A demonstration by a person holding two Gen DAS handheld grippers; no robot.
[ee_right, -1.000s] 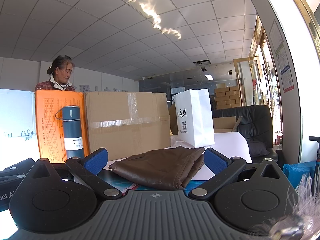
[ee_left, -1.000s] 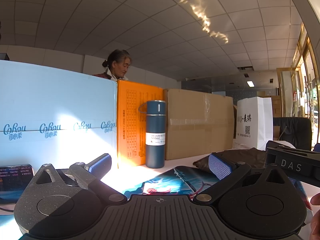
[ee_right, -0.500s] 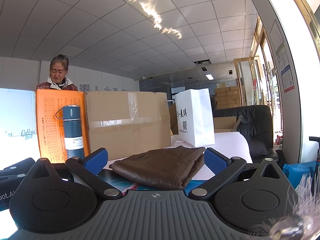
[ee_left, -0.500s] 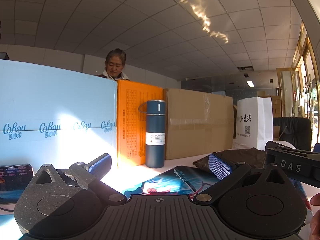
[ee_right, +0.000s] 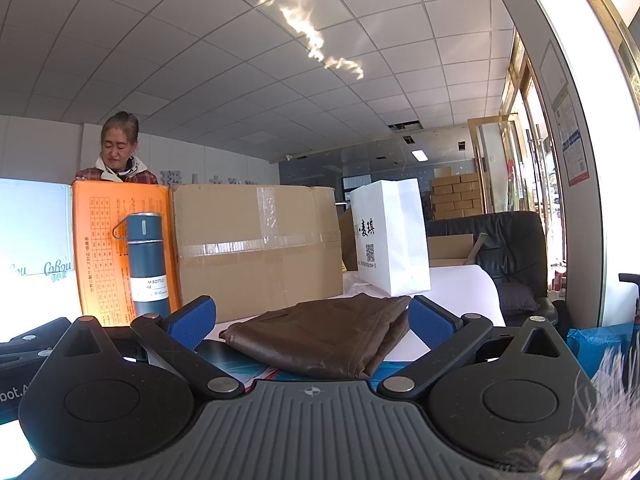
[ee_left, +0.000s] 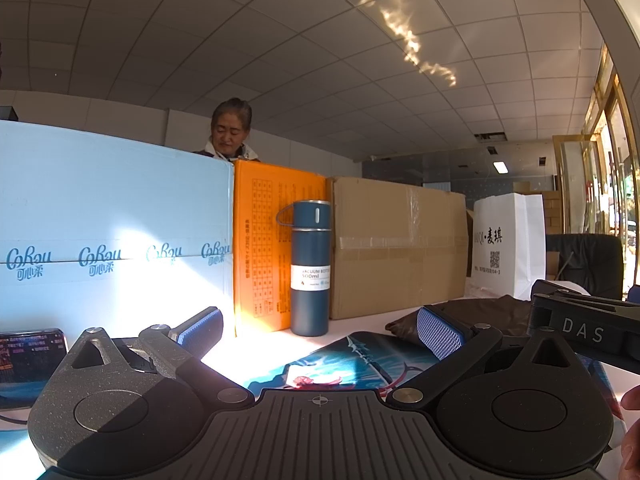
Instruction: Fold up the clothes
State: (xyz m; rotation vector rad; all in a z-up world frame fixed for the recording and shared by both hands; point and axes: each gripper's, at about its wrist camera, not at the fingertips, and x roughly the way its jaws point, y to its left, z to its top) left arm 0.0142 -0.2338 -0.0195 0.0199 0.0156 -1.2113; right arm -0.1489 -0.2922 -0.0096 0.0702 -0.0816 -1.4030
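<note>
A folded brown garment (ee_right: 324,332) lies on the table just ahead of my right gripper (ee_right: 310,318), which is open and empty, its blue pads (ee_right: 192,316) wide apart to either side of the cloth. In the left wrist view the same garment (ee_left: 496,314) shows at the right, partly hidden behind the right-hand pad. My left gripper (ee_left: 320,328) is open and empty, over a blue printed mat (ee_left: 340,360). The other gripper's body (ee_left: 584,330) enters from the right.
A blue vacuum bottle (ee_left: 310,268) stands against an orange box (ee_left: 262,248), between a light blue carton (ee_left: 112,240) and a taped cardboard box (ee_left: 400,244). A white paper bag (ee_right: 390,236) stands at the back right. A phone (ee_left: 32,354) lies left. A woman (ee_right: 118,152) stands behind the boxes.
Both grippers have stayed still and open. The woman behind the boxes has turned her head to face forward and down.
</note>
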